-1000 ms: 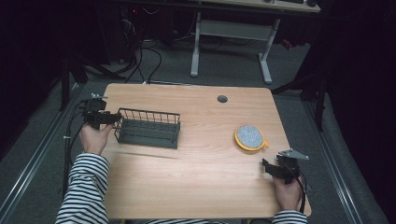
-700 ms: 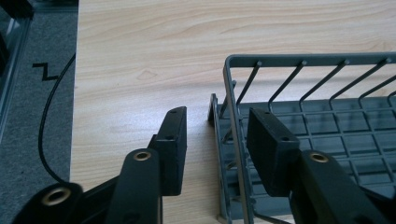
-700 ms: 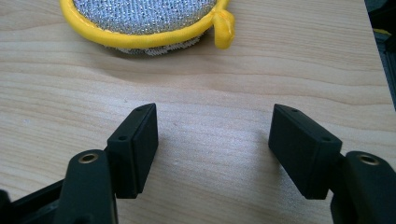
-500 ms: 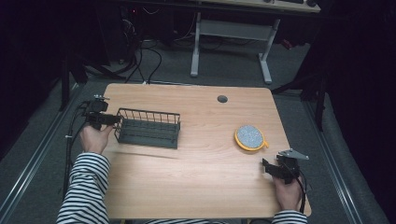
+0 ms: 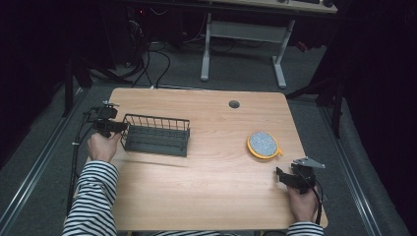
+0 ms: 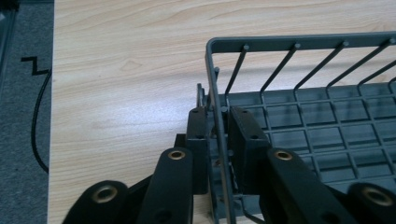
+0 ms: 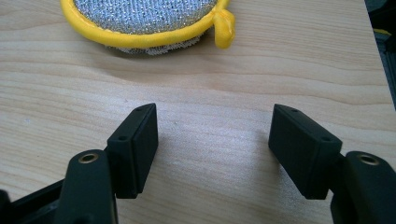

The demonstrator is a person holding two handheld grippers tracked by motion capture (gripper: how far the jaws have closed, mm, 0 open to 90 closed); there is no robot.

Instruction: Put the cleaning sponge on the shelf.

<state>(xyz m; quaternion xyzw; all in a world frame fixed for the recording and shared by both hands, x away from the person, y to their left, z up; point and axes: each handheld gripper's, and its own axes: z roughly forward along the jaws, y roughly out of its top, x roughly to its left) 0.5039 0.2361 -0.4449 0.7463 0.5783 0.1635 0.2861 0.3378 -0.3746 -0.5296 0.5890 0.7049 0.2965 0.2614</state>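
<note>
Left gripper [image 6: 215, 140] clamped on end wall of dark grey wire basket [image 5: 156, 133], basket at table's left. Right gripper [image 7: 212, 149] gaped wide, empty, short of round yellow-rimmed silver scouring pad [image 5: 263, 144]. Judged: basket secured; pad pickup pending.

Matt wire rack [image 5: 156, 135] – wood-grain tbl [image 5: 206, 196]

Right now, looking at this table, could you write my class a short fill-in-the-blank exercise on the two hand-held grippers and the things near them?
1. The left hand-held gripper is shut on the end wall of the wire ____.
2. The right hand-held gripper has its jaws ____.
3. The round scouring pad has a ____ rim.
4. Both things rest on a ____ table.

Missing words: basket; open; yellow; wooden
</note>
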